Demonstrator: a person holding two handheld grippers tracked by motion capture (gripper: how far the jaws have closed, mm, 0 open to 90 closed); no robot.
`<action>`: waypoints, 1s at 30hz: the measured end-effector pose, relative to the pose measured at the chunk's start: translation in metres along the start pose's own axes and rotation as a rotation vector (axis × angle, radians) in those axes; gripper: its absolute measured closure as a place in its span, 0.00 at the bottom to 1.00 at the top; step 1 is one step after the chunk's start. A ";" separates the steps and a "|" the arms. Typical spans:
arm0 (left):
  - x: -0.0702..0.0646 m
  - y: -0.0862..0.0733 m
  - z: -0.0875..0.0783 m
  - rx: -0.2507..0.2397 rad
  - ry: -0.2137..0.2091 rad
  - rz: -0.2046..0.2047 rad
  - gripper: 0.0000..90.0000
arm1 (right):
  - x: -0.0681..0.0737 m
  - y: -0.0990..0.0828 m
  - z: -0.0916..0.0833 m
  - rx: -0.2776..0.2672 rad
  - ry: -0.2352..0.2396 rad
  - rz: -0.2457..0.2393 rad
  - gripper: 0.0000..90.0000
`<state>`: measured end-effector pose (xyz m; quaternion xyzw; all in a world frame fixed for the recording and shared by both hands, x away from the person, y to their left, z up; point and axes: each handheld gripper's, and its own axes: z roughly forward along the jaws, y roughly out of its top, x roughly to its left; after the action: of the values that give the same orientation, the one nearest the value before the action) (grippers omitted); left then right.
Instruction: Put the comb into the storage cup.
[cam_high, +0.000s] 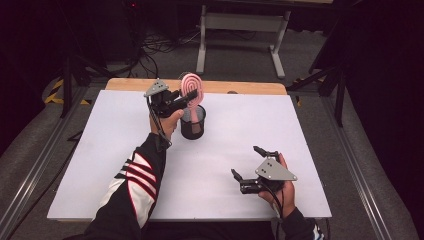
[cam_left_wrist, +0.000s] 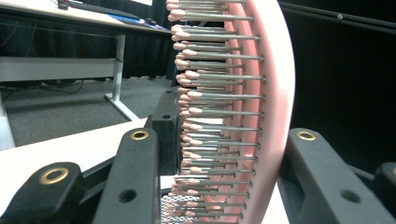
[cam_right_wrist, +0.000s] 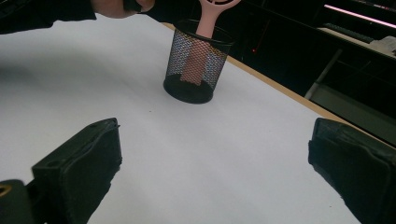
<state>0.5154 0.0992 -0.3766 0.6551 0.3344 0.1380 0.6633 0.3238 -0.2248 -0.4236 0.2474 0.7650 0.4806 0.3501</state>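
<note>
A pink hairbrush (cam_high: 192, 85) stands upright with its handle down inside a black mesh cup (cam_high: 193, 122) at the back of the white tabletop (cam_high: 225, 145). My left gripper (cam_high: 190, 98) is shut on the brush head from the left. In the left gripper view the pink brush (cam_left_wrist: 261, 116), with its rows of pink-tipped pins, sits between the two black jaws of the left gripper (cam_left_wrist: 223, 136). My right gripper (cam_high: 245, 161) rests low near the front right, open and holding nothing. The right gripper view looks between the wide-apart jaws of the right gripper (cam_right_wrist: 210, 140) toward the mesh cup (cam_right_wrist: 198, 70) and the brush handle (cam_right_wrist: 205, 23).
A wooden strip (cam_high: 240, 87) edges the far side of the tabletop. Beyond it stands a white desk frame (cam_high: 240, 30) on grey carpet. Dark curtains and stands flank both sides. White surface lies bare between the cup and my right gripper.
</note>
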 end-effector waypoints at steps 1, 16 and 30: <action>0.001 -0.001 0.000 0.002 0.000 -0.002 0.69 | 0.000 0.000 0.000 0.002 0.001 -0.001 0.04; 0.010 -0.013 -0.004 -0.005 0.010 -0.059 0.69 | 0.002 -0.001 0.002 0.016 0.004 -0.007 0.04; 0.022 -0.016 -0.005 -0.009 0.041 -0.087 0.69 | 0.003 -0.002 0.004 0.025 0.007 -0.011 0.04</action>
<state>0.5242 0.1150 -0.3975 0.6340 0.3751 0.1240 0.6648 0.3248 -0.2211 -0.4278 0.2460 0.7735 0.4699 0.3470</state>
